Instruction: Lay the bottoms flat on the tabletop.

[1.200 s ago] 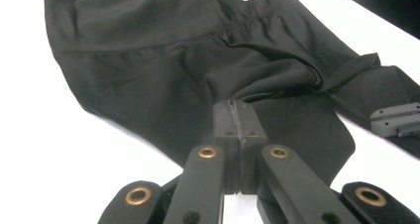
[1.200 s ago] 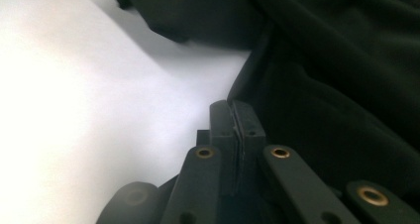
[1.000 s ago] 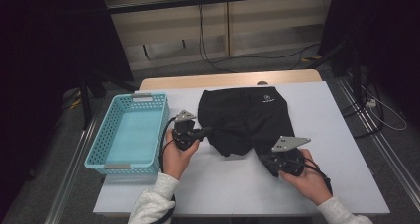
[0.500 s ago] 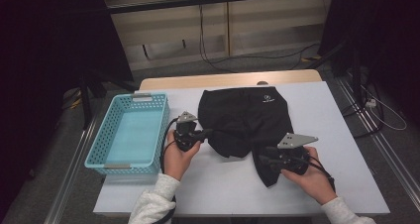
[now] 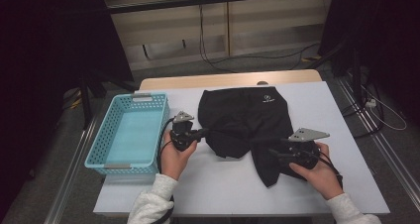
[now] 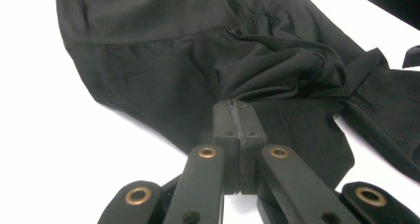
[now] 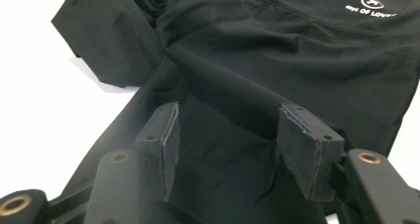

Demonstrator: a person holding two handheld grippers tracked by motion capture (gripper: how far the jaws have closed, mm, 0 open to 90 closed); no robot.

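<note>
**Folding the black shorts: one corner pinned, the other let go**

White tabletop [image 5: 223,194] fills my working space, with a dim room, cables and pale cabinets behind it. A turquoise perforated plastic basket [image 5: 106,135] sits on my left, empty. The black, thin-fabric shorts with a small white logo [image 5: 247,120] lie in the middle of the table, waistband away from me, partly bunched where the legs meet.

My left gripper [image 5: 202,132] is clamped tight on the fabric at the near left edge; in the left gripper view the two pads meet with a fold of cloth [image 6: 277,65] gathered just beyond them. My right gripper [image 5: 271,153] stands half open over the right leg, which lies folded toward me; in the right gripper view its fingertips [image 7: 309,152] stand apart with cloth [image 7: 223,135] lying slack between them, pressed by neither.

I judge the step to be re-gripping for the next fold. To do it well, I should keep the left pinch steady as an anchor, slide the right jaws along to a clean hem and not to a bunched layer, take a single thickness, and lift only enough to clear the table so the crease falls straight.

Compared with a second ago, my right jaws have just been opening: they were shut on the leg's edge and now it has dropped free. The right hand has drifted a little toward the table's right side, and the leg now lies longer toward me. The left hand has not moved.
</note>
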